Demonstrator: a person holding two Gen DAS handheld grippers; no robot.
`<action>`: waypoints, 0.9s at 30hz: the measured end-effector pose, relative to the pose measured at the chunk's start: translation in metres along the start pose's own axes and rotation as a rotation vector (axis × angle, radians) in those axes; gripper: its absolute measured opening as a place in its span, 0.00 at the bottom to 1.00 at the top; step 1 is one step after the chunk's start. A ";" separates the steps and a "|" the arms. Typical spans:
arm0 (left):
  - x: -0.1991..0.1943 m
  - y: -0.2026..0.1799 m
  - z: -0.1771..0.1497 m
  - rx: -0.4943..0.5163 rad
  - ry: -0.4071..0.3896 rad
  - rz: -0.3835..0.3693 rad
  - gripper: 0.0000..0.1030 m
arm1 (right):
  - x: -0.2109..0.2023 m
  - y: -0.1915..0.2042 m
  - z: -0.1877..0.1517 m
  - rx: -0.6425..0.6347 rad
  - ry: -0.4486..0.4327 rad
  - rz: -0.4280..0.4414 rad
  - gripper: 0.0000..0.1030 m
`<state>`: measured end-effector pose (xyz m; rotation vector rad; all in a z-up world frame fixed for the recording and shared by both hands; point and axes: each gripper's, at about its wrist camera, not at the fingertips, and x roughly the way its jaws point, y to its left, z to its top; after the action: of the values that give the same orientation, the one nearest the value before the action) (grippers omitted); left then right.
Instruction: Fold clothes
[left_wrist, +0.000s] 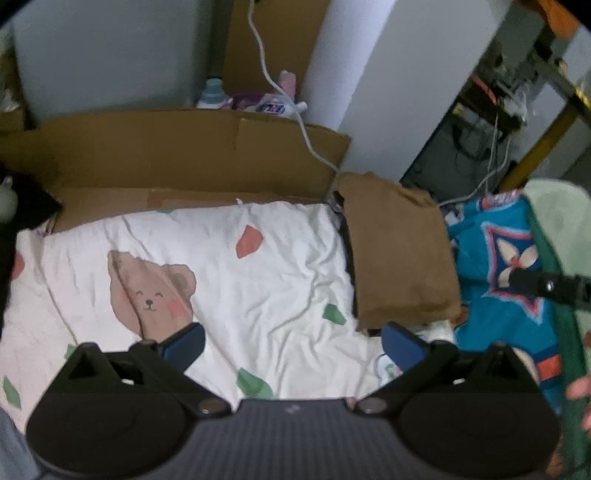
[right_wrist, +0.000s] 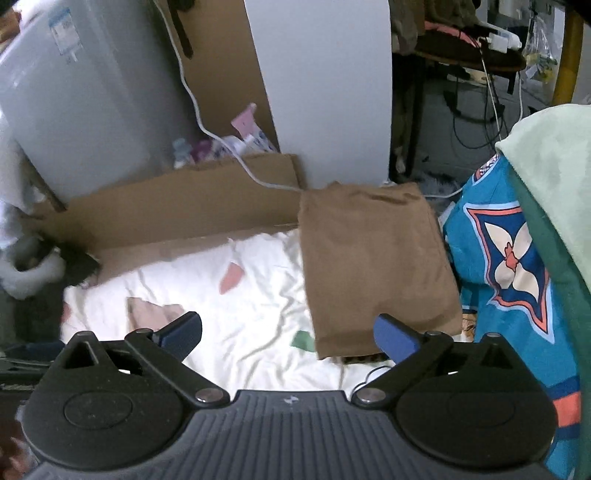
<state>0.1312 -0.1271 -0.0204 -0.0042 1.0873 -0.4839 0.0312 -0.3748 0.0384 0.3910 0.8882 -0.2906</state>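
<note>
A brown garment (left_wrist: 399, 251) lies folded into a rectangle on the right part of a white bedsheet (left_wrist: 258, 280) printed with a bear and leaves. In the right wrist view the same brown garment (right_wrist: 373, 266) sits just beyond the right-hand finger. My left gripper (left_wrist: 293, 343) hangs above the sheet, open wide, with nothing between its blue fingers (left_wrist: 188, 343). My right gripper (right_wrist: 290, 334) is also open wide and empty, above the sheet's near edge and clear of the garment. Neither gripper touches any cloth.
A blue patterned cloth (right_wrist: 509, 258) and a pale green cloth (right_wrist: 554, 177) lie to the right of the garment. Flattened cardboard (left_wrist: 184, 155) backs the sheet, and a white cable (left_wrist: 306, 133) runs across it. Bottles (left_wrist: 266, 103) stand behind. A hand (left_wrist: 580, 391) shows at the right edge.
</note>
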 end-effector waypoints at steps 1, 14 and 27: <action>-0.010 0.002 0.000 -0.012 -0.020 0.008 1.00 | -0.008 0.002 0.000 0.008 0.000 0.010 1.00; -0.089 0.017 -0.042 -0.087 -0.156 0.024 1.00 | -0.102 0.022 -0.054 0.083 -0.094 0.098 1.00; -0.129 0.013 -0.113 -0.075 -0.214 -0.007 1.00 | -0.143 0.043 -0.119 0.096 -0.176 0.107 1.00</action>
<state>-0.0083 -0.0400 0.0322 -0.1231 0.8948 -0.4380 -0.1195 -0.2715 0.0938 0.4926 0.6804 -0.2652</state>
